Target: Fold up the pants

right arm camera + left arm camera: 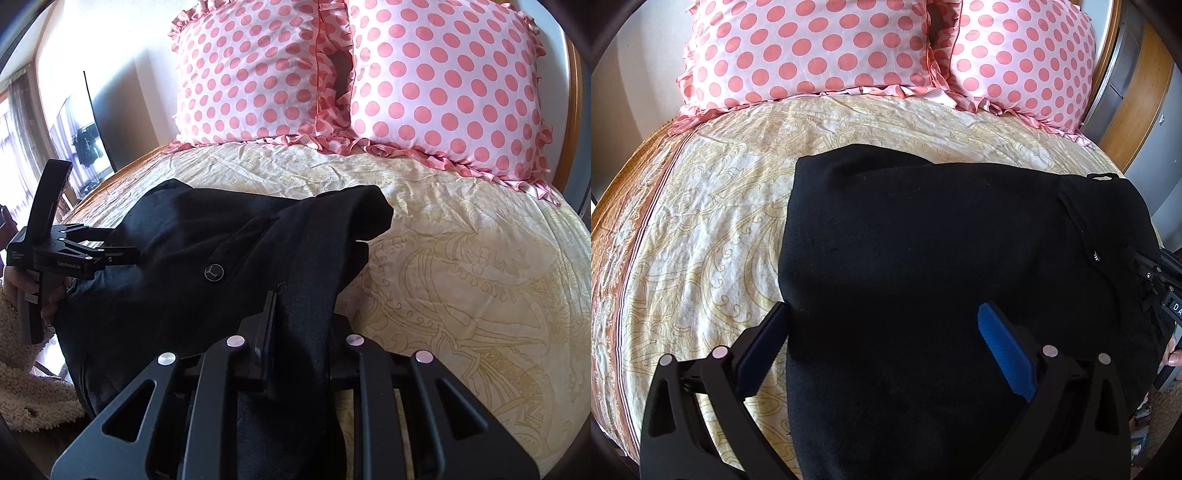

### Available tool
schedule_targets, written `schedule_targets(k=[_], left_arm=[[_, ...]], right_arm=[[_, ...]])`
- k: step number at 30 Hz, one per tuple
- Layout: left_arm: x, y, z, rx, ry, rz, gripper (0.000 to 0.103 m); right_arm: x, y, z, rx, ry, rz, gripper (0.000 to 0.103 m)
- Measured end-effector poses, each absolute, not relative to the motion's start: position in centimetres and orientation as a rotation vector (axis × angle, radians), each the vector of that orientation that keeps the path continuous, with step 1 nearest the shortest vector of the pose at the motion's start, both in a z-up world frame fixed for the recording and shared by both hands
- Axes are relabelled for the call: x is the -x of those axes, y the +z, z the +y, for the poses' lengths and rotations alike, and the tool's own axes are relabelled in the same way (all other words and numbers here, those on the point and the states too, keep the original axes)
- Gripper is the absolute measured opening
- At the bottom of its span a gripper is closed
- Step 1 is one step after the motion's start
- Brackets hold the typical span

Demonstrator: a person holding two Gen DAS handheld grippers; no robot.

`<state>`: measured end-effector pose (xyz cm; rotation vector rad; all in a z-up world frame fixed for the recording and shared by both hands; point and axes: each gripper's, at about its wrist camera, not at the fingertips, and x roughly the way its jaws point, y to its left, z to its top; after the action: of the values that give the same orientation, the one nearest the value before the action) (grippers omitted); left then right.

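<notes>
The black pants (923,258) lie on the bed (701,221). The left claw (882,332) stands wide over them; the right claw (295,314) pinches a fold of their fabric. Lettering on the left claw's body is too blurred to read.

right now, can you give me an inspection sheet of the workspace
surface: bed with a cream patterned bedspread, wrinkled
job's things: black pants bunched on the bedspread, button showing
clutter: two pink polka-dot pillows at the head of the bed
grippers: left gripper open, its fingers straddling the pants' edge; right gripper shut on a fold of the pants
cables: nothing seen
surroundings: wooden headboard behind the pillows, bright window at one side
</notes>
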<state>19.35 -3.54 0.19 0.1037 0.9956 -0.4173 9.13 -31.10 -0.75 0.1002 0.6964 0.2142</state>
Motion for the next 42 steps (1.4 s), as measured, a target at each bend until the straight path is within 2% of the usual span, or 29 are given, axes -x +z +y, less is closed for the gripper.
schedule_targets(k=[5, 10, 15, 17, 27, 28, 31, 32, 33, 36, 42], left_arm=[[-20.0, 0.3, -2.6, -0.037, -0.486, 1.028, 0.101], [-21.6, 0.5, 0.2, 0.164, -0.601, 1.087, 0.100], [-22.0, 0.7, 1.4, 0.257, -0.621, 1.098, 0.080], [-22.0, 0.7, 1.4, 0.252, -0.618, 1.099, 0.076], [-22.5, 0.6, 2.5, 0.269, -0.603, 1.203, 0.075], [-22.5, 0.5, 2.6, 0.288, -0.617, 1.201, 0.073], [-22.4, 0.3, 2.9, 0.320, -0.613, 1.192, 0.036], [-22.3, 0.2, 2.9, 0.310, -0.603, 1.189, 0.017], [-22.1, 0.2, 2.9, 0.304, -0.598, 1.176, 0.012], [-21.6, 0.5, 2.8, 0.279, -0.603, 1.138, 0.007], [-21.2, 2.3, 2.4, 0.268, -0.615, 1.050, 0.006]], right_arm=[[-9.3, -0.8, -31.4, -0.130, 0.224, 0.705, 0.020], [-9.3, -1.0, -31.6, -0.150, 0.232, 0.709, 0.020], [-9.3, -1.1, -31.8, -0.171, 0.239, 0.711, 0.021], [-9.3, -1.1, -31.8, -0.173, 0.238, 0.712, 0.021], [-9.5, -1.1, -31.8, -0.175, 0.236, 0.717, 0.021], [-9.6, -1.1, -31.8, -0.176, 0.236, 0.717, 0.021], [-9.6, -1.2, -32.0, -0.199, 0.240, 0.713, 0.021], [-9.6, -1.3, -32.1, -0.203, 0.241, 0.712, 0.021], [-9.5, -1.3, -32.1, -0.209, 0.244, 0.708, 0.021], [-9.4, -1.0, -32.1, -0.224, 0.245, 0.700, 0.019], [-9.7, 0.5, -32.8, -0.301, 0.275, 0.661, 0.016]])
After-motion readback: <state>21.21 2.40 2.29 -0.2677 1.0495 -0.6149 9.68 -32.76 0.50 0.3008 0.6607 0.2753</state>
